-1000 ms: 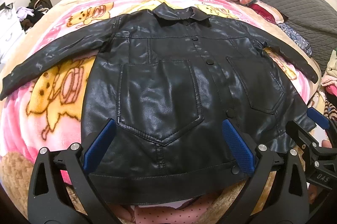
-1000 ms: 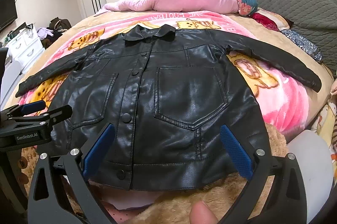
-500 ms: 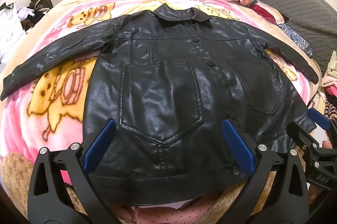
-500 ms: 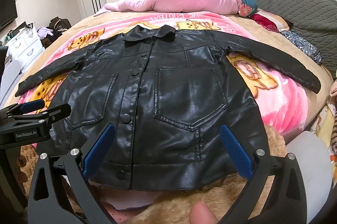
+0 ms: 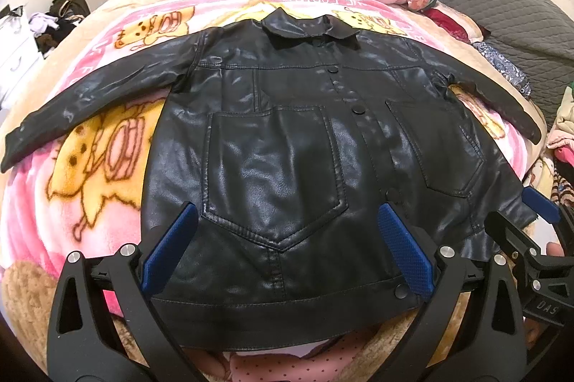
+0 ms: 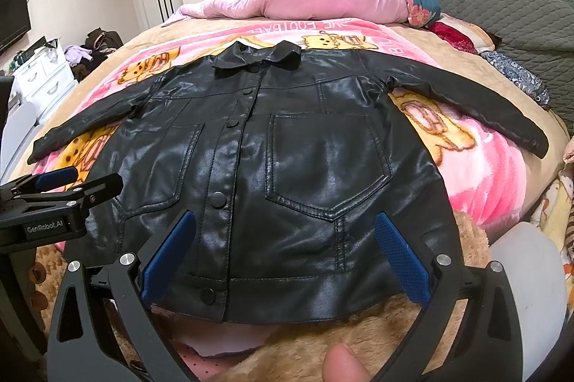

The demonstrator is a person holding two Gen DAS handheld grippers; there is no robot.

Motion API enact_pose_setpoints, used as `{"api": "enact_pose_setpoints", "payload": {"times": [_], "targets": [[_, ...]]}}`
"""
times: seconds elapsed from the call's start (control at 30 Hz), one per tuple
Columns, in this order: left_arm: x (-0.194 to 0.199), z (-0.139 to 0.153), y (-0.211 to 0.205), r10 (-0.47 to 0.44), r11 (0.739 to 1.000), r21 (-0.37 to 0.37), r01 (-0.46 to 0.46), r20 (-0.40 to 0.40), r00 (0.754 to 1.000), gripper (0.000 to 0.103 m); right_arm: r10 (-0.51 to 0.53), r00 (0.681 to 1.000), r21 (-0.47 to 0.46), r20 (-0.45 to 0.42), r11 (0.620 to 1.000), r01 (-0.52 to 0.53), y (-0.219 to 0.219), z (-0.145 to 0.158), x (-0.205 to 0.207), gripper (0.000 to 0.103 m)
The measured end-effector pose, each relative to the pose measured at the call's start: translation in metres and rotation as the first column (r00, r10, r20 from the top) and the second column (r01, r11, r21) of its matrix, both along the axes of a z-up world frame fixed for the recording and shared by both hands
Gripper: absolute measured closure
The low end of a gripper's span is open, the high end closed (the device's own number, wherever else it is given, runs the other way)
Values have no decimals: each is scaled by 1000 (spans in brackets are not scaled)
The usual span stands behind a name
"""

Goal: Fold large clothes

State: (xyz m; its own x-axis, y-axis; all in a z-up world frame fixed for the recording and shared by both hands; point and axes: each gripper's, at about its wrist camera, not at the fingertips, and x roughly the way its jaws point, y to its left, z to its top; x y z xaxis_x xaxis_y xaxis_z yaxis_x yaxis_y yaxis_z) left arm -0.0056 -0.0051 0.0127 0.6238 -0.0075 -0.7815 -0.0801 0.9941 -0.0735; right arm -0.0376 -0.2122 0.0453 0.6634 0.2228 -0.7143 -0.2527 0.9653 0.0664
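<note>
Black leather jacket [image 5: 287, 166] lies flat, unfolded, ahead of the left gripper [image 5: 287, 252] and right gripper [image 6: 283, 252], both wide open, empty; next, likely grasp a sleeve.

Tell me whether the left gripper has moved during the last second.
No. The left gripper frames the same chest pocket of the black leather jacket as before.

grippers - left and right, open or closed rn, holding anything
Left gripper: open, holding nothing, above the hem of the black jacket.
Right gripper: open, holding nothing, above the same hem.
</note>
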Motion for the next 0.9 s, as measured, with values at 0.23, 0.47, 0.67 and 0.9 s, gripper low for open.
{"api": "enact_pose_setpoints", "payload": {"times": [0.23, 0.47, 0.67, 0.9], "targets": [[1, 3, 0, 0, 1000, 4, 0, 8, 1000, 9, 2, 1000, 3, -1, 1000, -2, 1, -1, -1, 4], [1, 4, 0, -3, 1000, -2, 3, 9, 1000, 9, 4, 1000, 10, -1, 1000, -4, 3, 1, -2, 4], [7, 6, 1, 0, 1000, -7, 0, 13, 1000, 9, 7, 1000, 36, -22, 999, -7, 0, 5, 6, 4], [20, 11, 2, 2, 1000, -25, -2, 6, 1000, 9, 9, 1000, 44, -25, 999, -8, 0, 15, 19, 4]]}}
